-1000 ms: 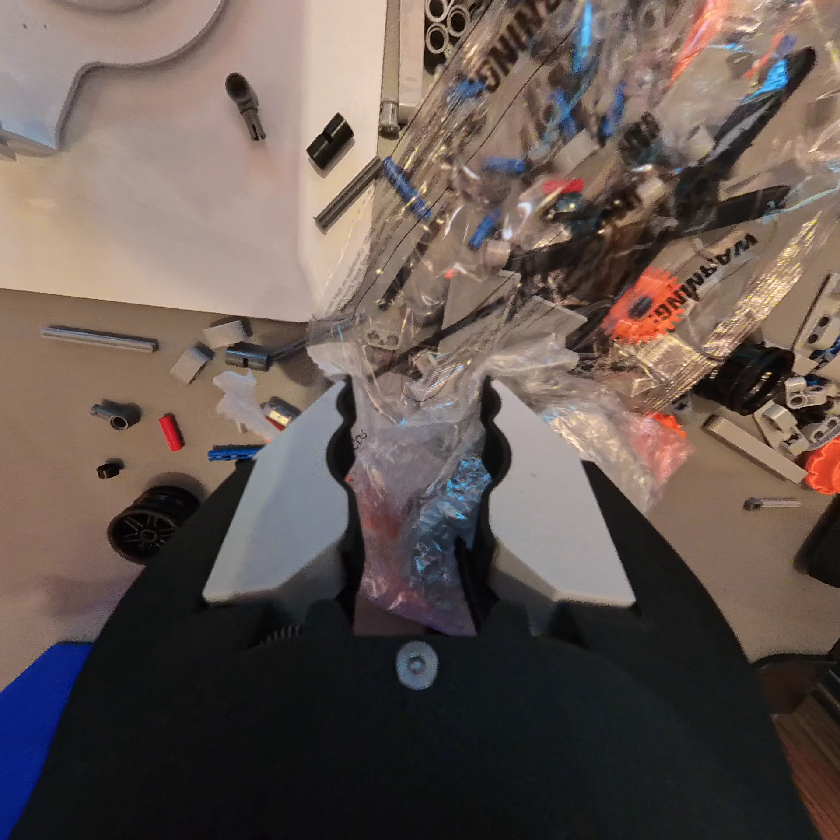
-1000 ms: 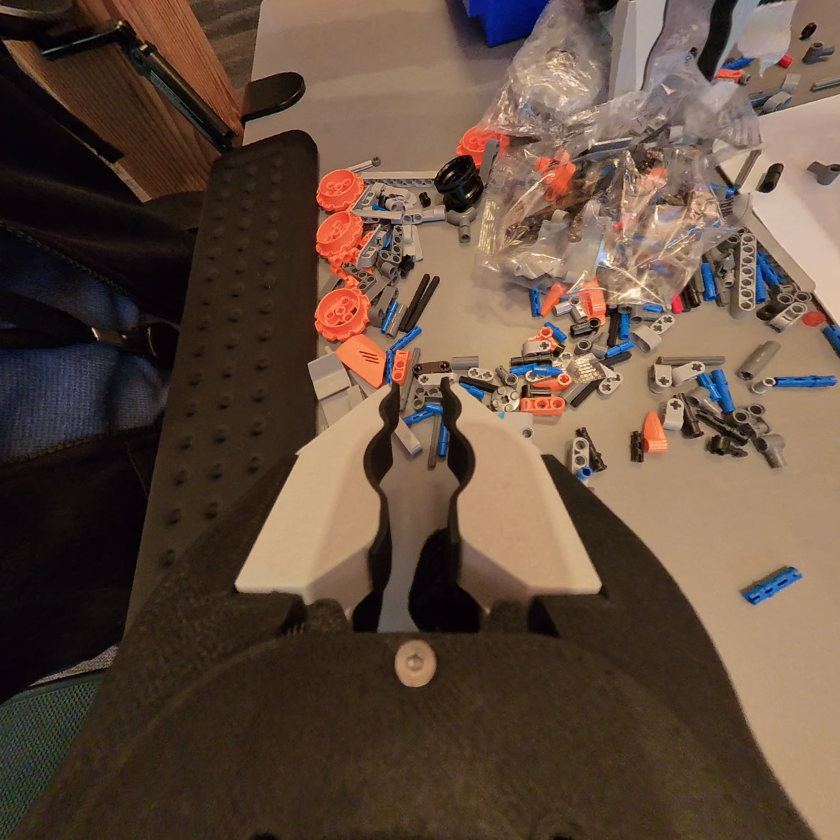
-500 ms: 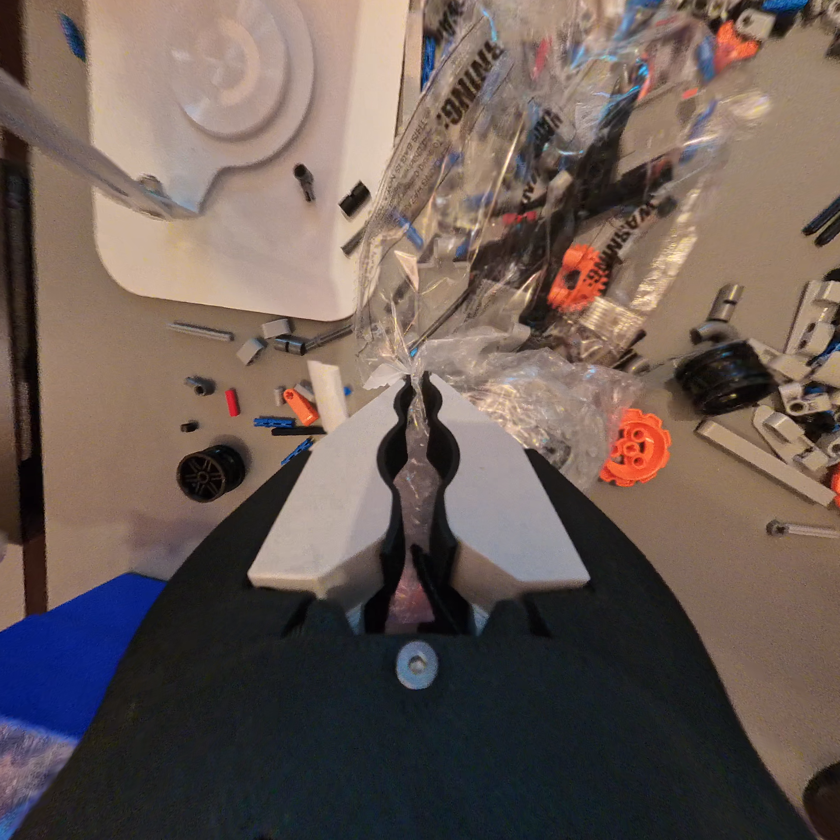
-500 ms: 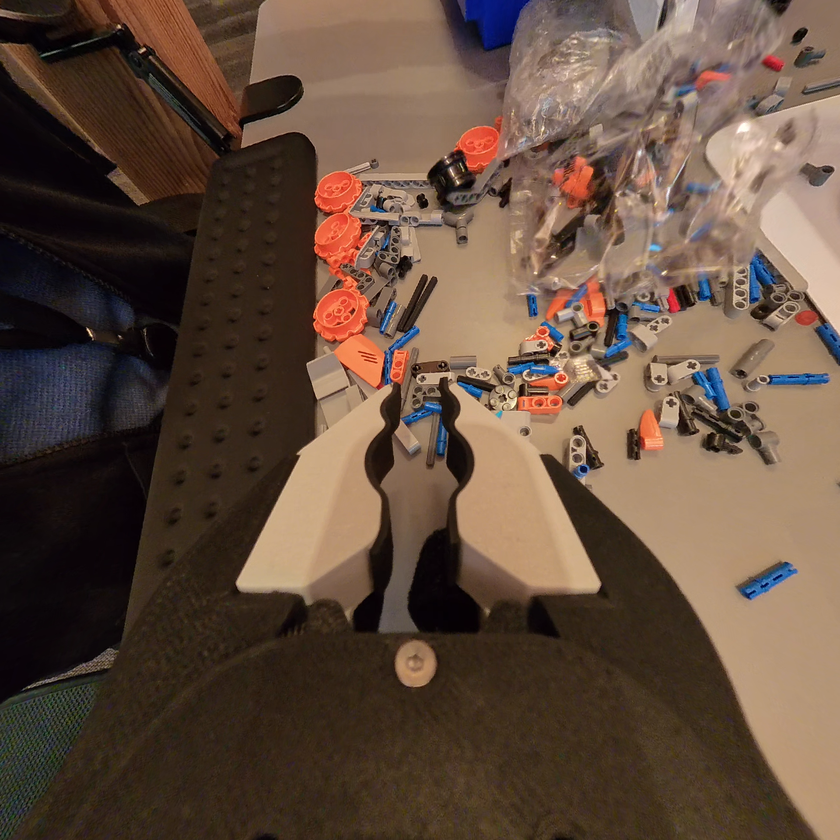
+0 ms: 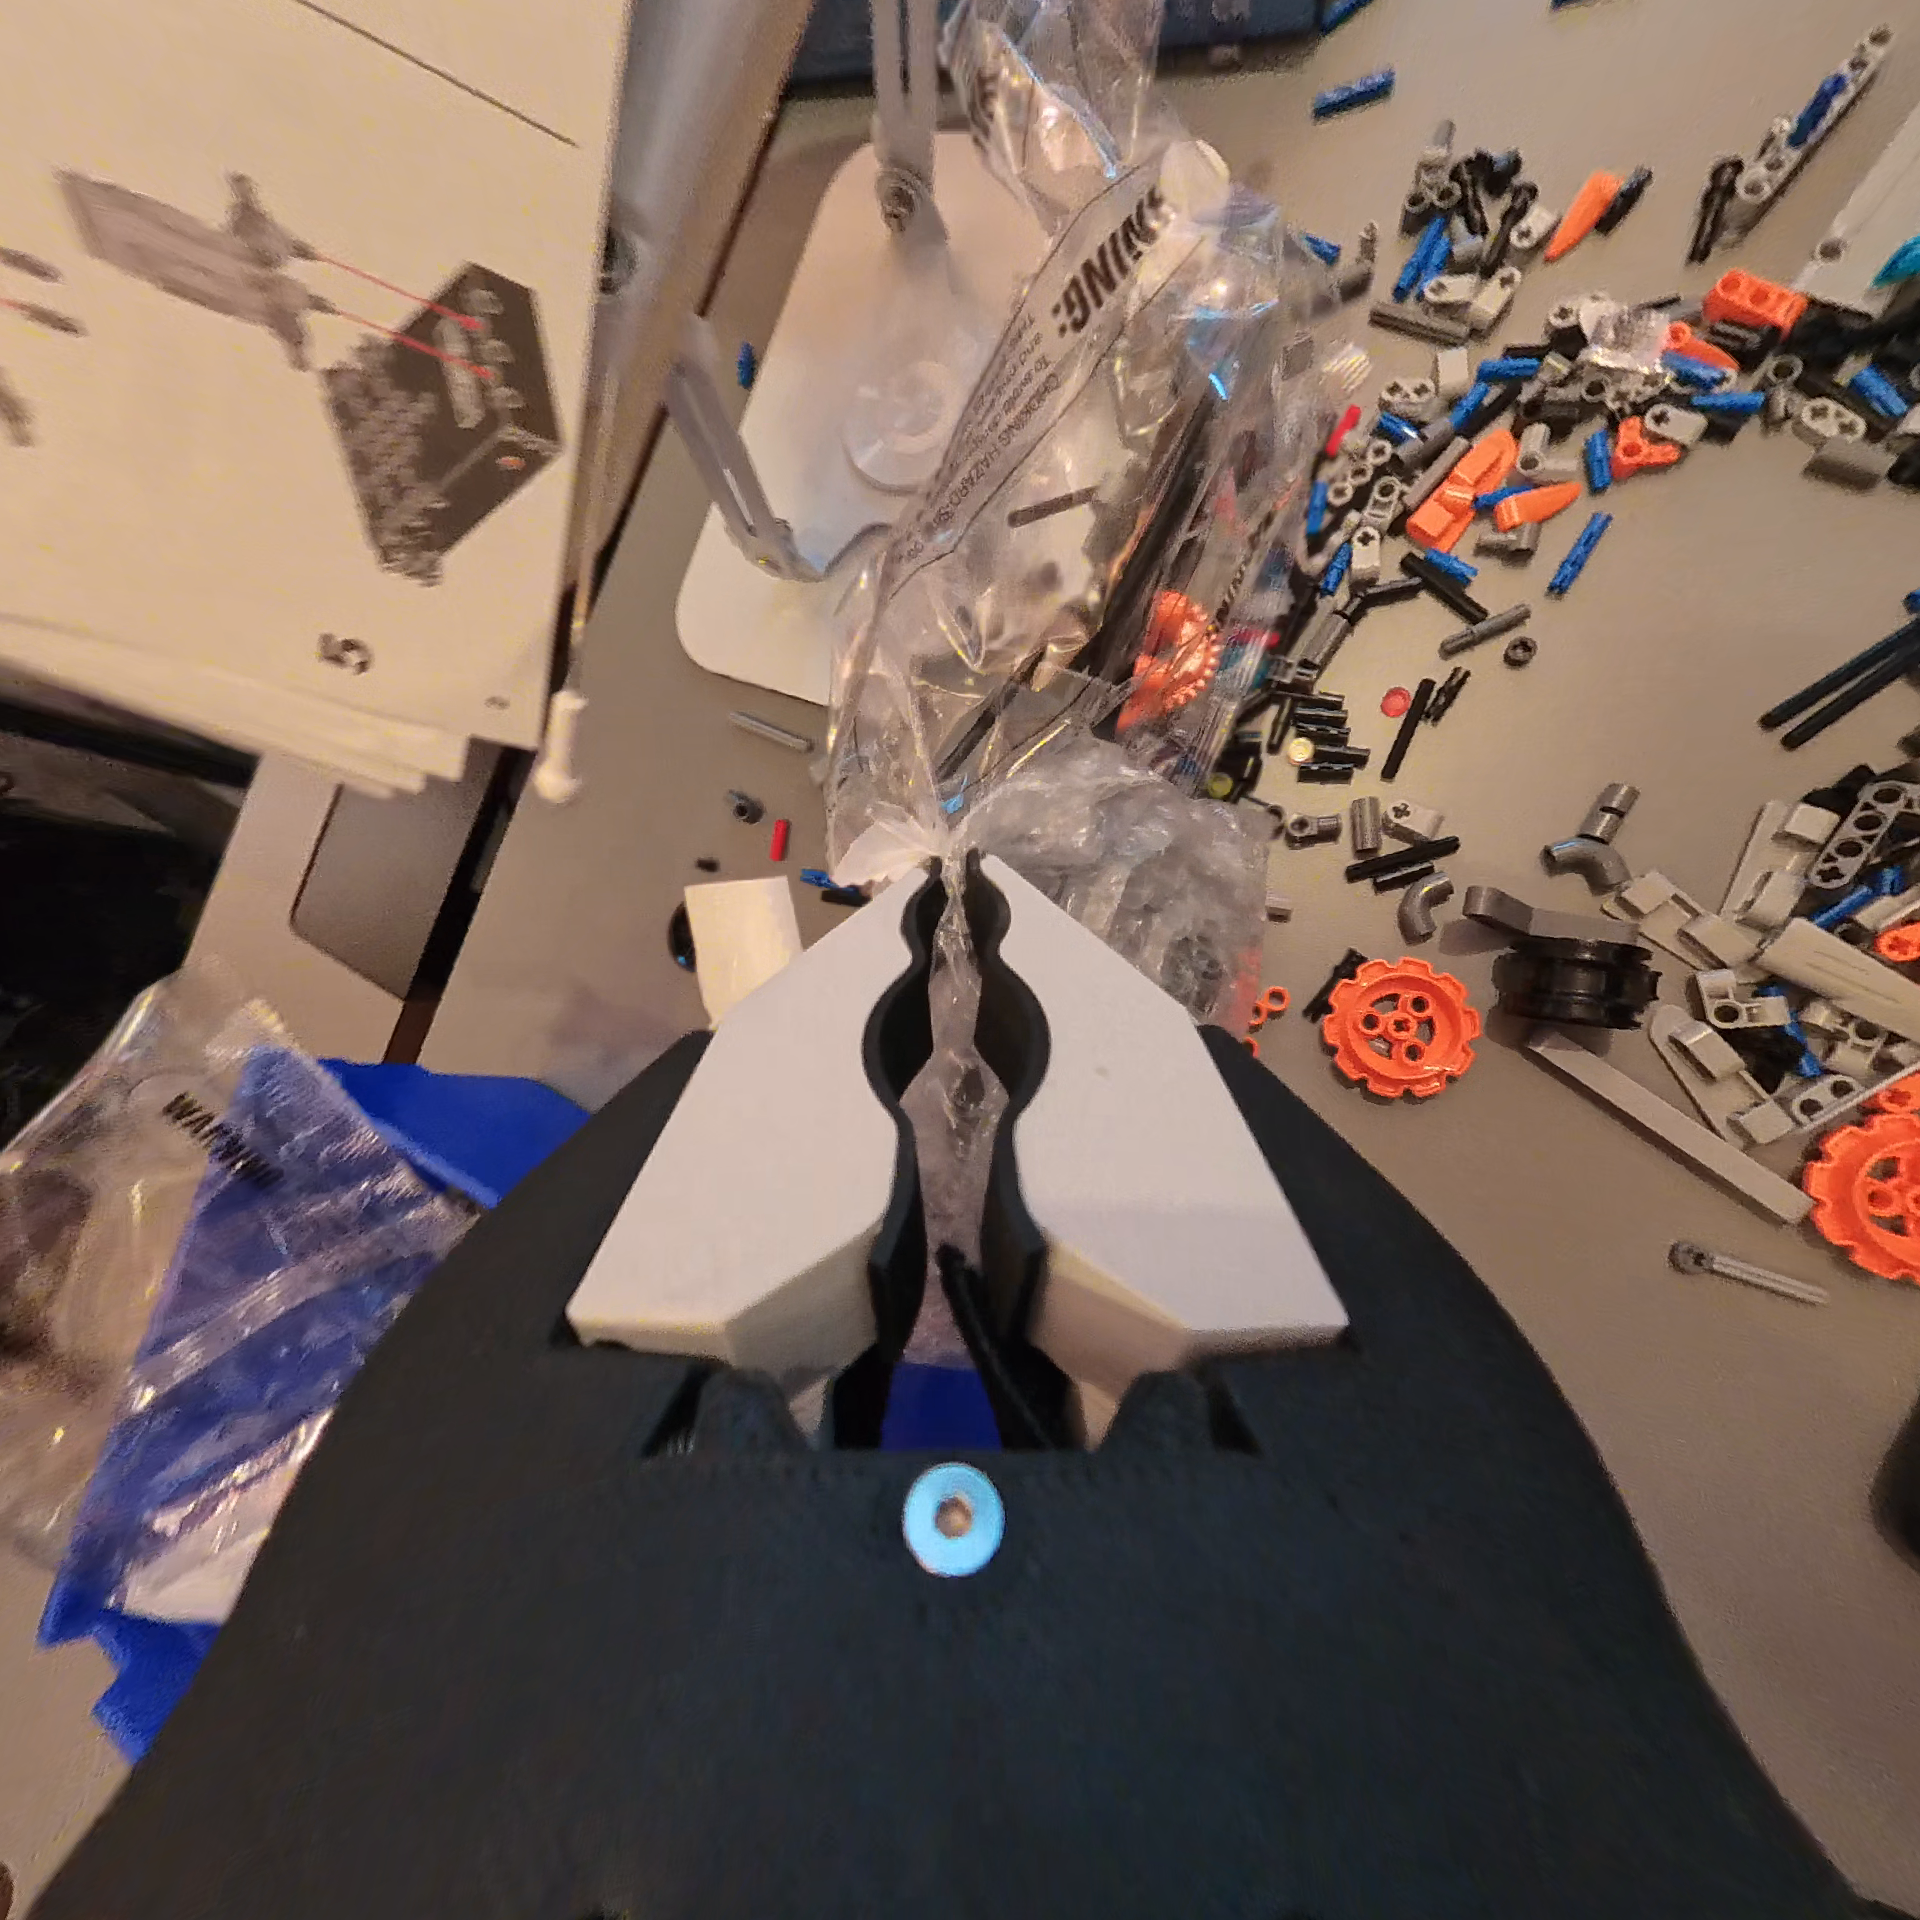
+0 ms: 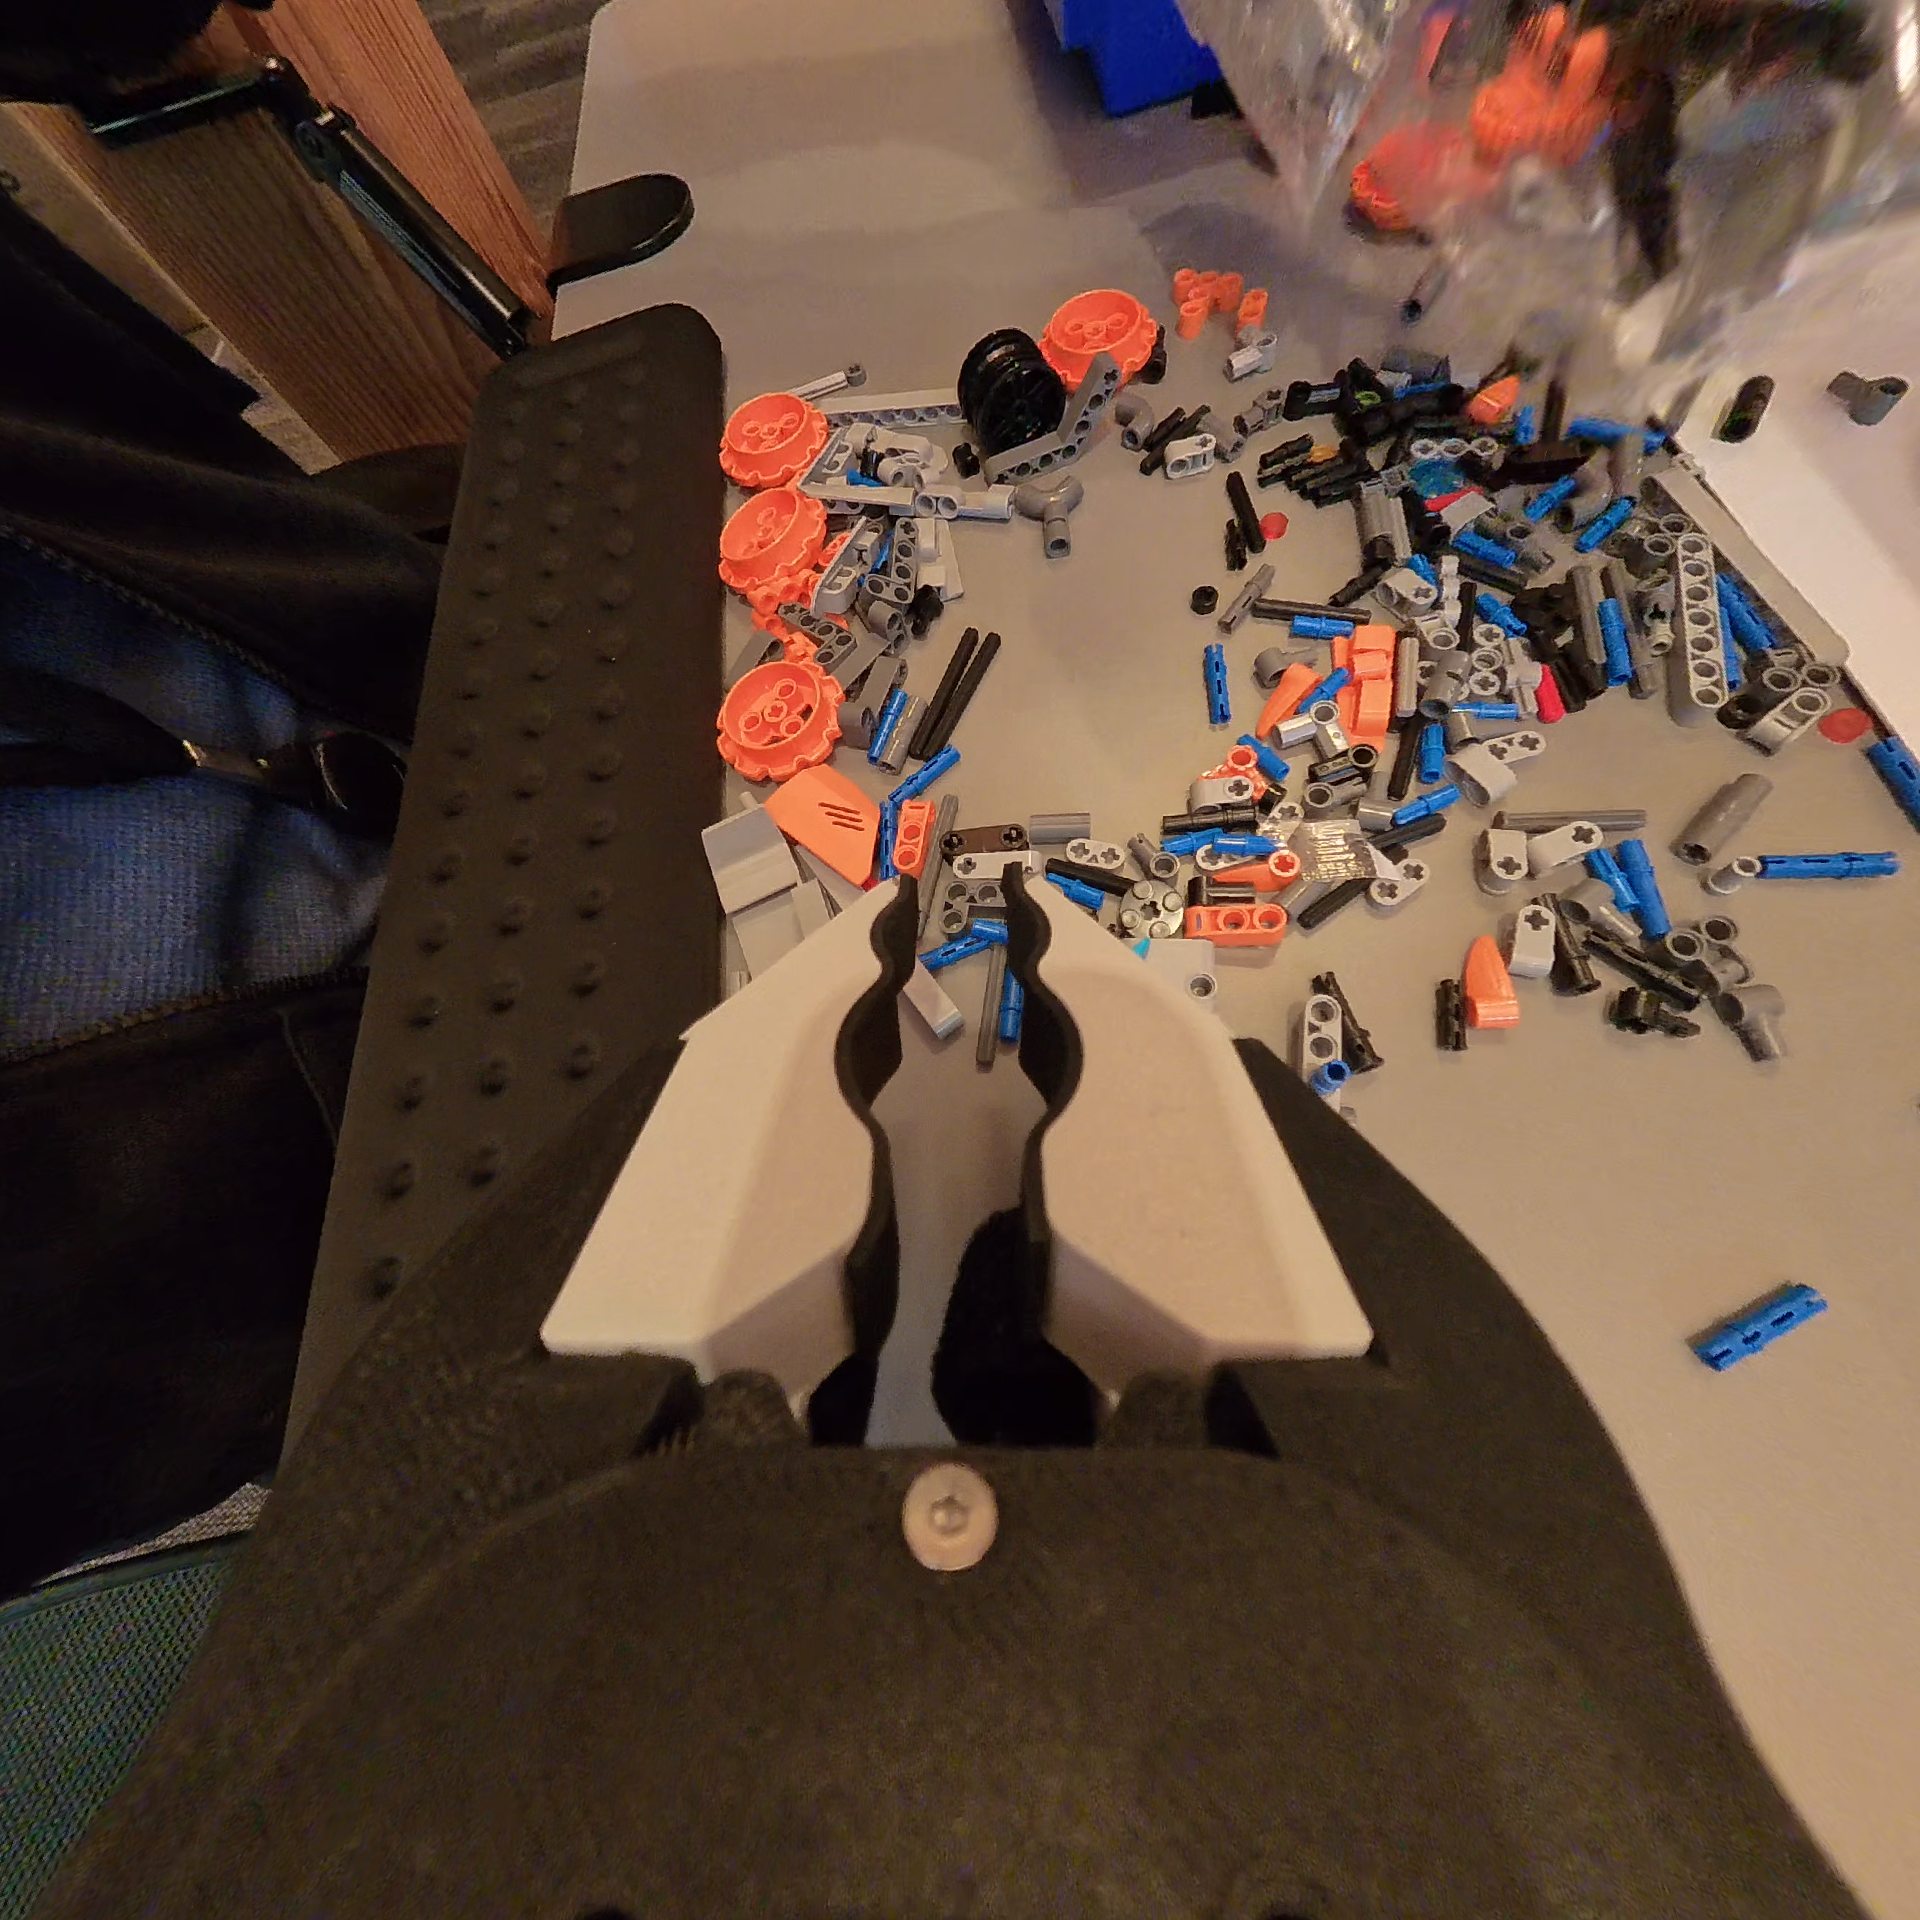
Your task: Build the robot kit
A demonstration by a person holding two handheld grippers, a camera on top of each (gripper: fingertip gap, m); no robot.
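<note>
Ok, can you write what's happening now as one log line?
left claw: shut on clear bag of parts | right claw: open, over loose parts | table

The grey counter (image 6: 1455, 1195) was covered with small toy building pieces (image 6: 1455, 727) in blue, black, grey and orange. Orange wheels (image 6: 779, 717) lay in a row at its left edge. A lone blue piece (image 6: 1758, 1337) lay near, apart.

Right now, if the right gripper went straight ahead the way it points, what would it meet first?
Probably the loose grey and blue building pieces lying on the grey table just past the open right gripper; depth is uncertain.
</note>
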